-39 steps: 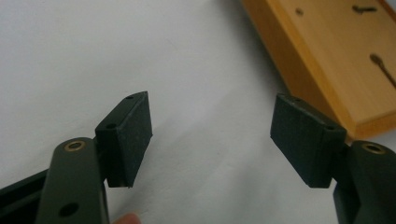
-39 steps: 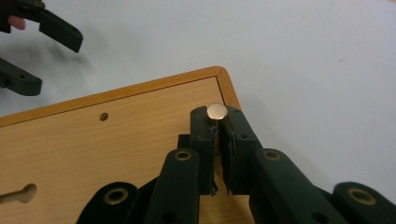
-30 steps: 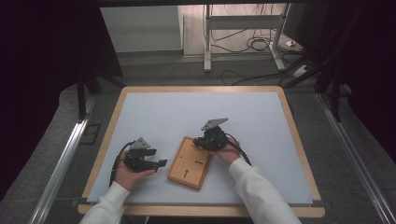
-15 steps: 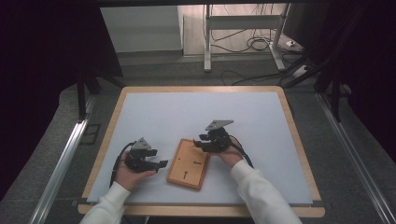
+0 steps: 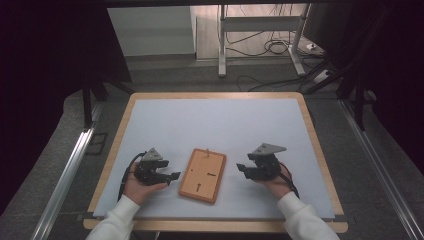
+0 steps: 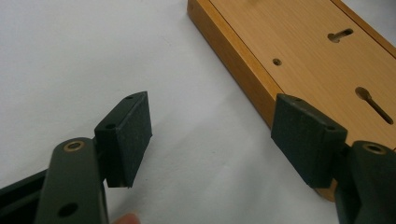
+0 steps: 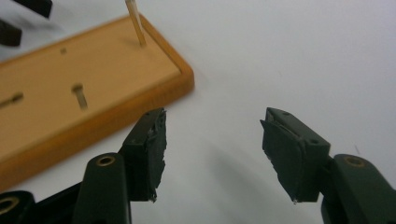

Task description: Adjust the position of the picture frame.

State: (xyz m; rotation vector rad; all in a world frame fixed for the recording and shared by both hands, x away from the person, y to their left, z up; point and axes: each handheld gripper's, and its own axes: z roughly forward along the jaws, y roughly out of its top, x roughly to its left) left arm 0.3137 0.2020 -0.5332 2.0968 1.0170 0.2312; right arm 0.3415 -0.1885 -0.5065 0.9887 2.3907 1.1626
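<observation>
Pale blue-white mat (image 5: 215,125) on a wood-rimmed table, dark floor and loose cables beyond. Between the two tongs, flat on the mat: a wooden board (image 5: 202,175) with keyhole slots and a thin peg (image 5: 206,151) upright near its far end.

Right tongs (image 5: 241,169): a second ago up against the board's far corner, now pulled back to the side and clear of it, jaws spread and empty. Same from the right gripper view (image 7: 215,144): board (image 7: 84,93) ahead and to the left of the jaws, bare mat between the pads, nothing touching.

Left tongs (image 5: 172,176): hardly moved, released, just beside the board's near long edge. In the left gripper view (image 6: 219,130), one pad over the mat, the other in front of the board's edge (image 6: 303,51); contact impossible to tell.

Probably means a nudge or placement just finished: board set down, let go of, free for a fresh grasp from either side.
</observation>
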